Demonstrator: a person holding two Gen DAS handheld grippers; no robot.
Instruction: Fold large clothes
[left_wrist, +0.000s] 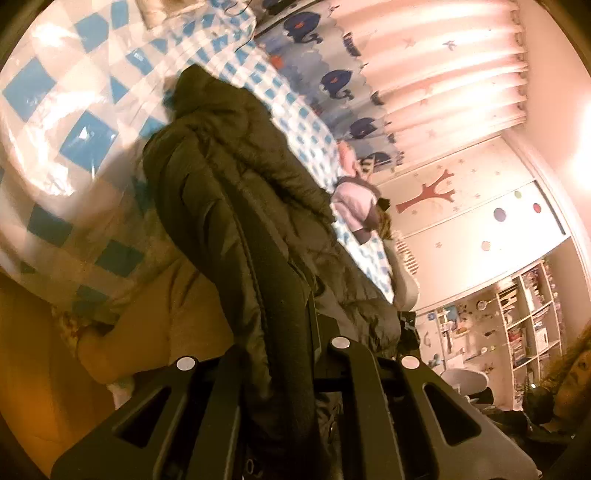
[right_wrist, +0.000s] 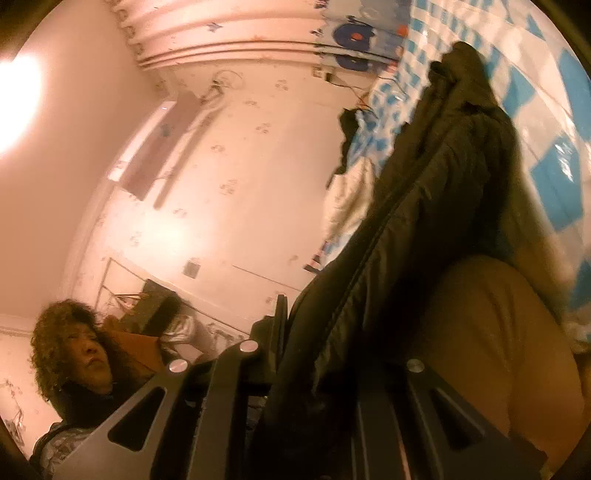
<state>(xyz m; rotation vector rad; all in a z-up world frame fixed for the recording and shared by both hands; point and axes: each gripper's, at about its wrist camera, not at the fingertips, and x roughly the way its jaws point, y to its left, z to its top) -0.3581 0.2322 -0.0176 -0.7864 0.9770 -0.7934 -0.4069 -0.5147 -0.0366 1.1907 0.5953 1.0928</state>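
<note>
Pink walls, a star-printed pink curtain (left_wrist: 443, 62) and a bed under a blue-and-white checked cover (left_wrist: 74, 110) fill the background; a dark olive quilted puffer coat (left_wrist: 236, 177) lies along that bed and partly over a tan cushion (left_wrist: 155, 325), its near edge lifted toward both cameras.

Both tools grip that near edge; the left gripper (left_wrist: 284, 354) has its jaws narrowed onto a thick bunch of coat fabric, and the right gripper (right_wrist: 317, 369) likewise pinches the coat (right_wrist: 436, 192) between its 2 fingers.

Judging by the views, the coat's long axis runs away from the person across the bed, with what looks like the hood end (left_wrist: 195, 88) pointing toward the far side; which end is truly the hood I cannot tell for sure.

Slippery padded fabric could slide out of either pinch as the fold is carried over; uneven lifting by the 2 hands would likely skew the fold, and the cushion beneath may bunch it.
</note>
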